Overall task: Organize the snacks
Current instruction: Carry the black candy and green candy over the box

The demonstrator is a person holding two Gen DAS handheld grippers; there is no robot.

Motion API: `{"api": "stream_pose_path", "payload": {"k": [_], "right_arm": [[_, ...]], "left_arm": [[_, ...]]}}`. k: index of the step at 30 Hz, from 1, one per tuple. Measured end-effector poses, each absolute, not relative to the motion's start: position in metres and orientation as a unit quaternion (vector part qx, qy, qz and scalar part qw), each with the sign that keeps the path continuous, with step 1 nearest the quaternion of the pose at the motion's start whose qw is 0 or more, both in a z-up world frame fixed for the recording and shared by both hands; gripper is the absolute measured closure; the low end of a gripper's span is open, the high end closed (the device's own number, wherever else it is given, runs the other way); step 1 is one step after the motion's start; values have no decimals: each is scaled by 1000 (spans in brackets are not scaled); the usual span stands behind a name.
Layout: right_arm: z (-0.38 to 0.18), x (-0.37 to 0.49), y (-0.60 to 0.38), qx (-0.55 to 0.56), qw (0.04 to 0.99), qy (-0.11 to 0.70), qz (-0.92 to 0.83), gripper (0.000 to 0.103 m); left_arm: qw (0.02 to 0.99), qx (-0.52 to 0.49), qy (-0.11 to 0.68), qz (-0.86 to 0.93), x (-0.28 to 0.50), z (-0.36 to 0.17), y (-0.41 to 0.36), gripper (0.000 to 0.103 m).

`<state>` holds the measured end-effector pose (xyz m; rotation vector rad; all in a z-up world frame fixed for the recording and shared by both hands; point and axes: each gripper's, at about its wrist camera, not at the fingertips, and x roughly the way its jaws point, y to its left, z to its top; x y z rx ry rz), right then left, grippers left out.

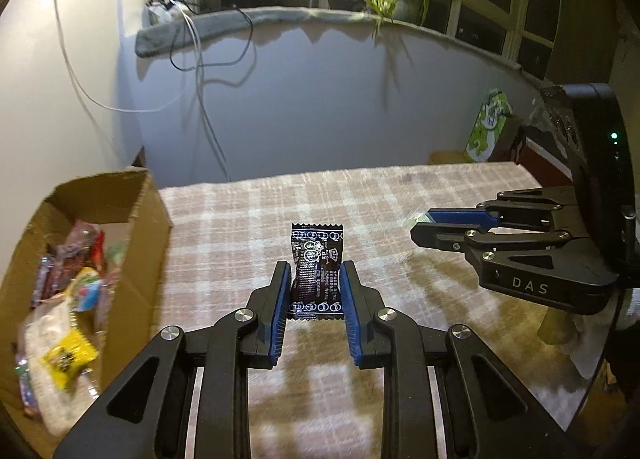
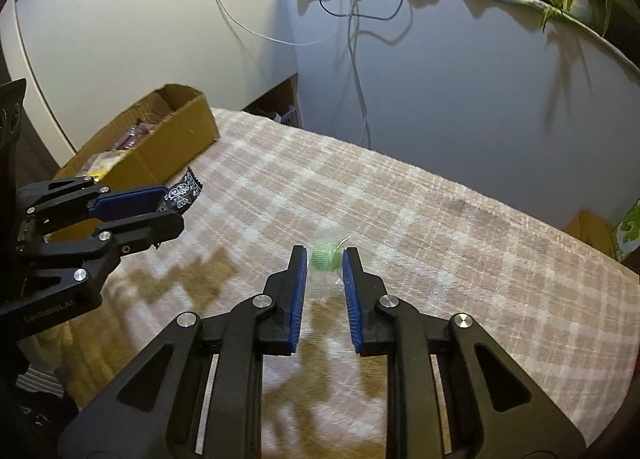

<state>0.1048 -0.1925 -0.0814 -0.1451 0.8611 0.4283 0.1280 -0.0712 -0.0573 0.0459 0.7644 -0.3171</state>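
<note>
You are holding two grippers above a table covered in a pink plaid cloth [image 1: 240,219]. Your left gripper [image 1: 314,271] is pinching a black snack packet [image 1: 316,255] with white print between its blue pads, its jaws clamped on the packet's sides. Your right gripper [image 2: 324,259] is closing its jaws on a clear wrapper holding a green candy [image 2: 326,256], lifted over the middle of the table. At the far left a cardboard box [image 1: 148,219] is sitting open on the cloth. It is holding a loose pile of wrapped snacks [image 1: 68,299]: a yellow packet, pink and red wrappers, and pale bags.
</note>
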Motion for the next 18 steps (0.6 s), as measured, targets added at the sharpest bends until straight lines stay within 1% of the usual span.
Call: {"api": "stream_pose_path", "payload": {"k": [9, 18], "right_arm": [[-60, 96, -146, -86, 884, 395, 237, 84], [-47, 100, -89, -99, 876, 380, 280, 84]], "left_arm": [[930, 8, 344, -131, 106, -35, -34, 80], [939, -8, 331, -92, 94, -26, 13, 80]]}}
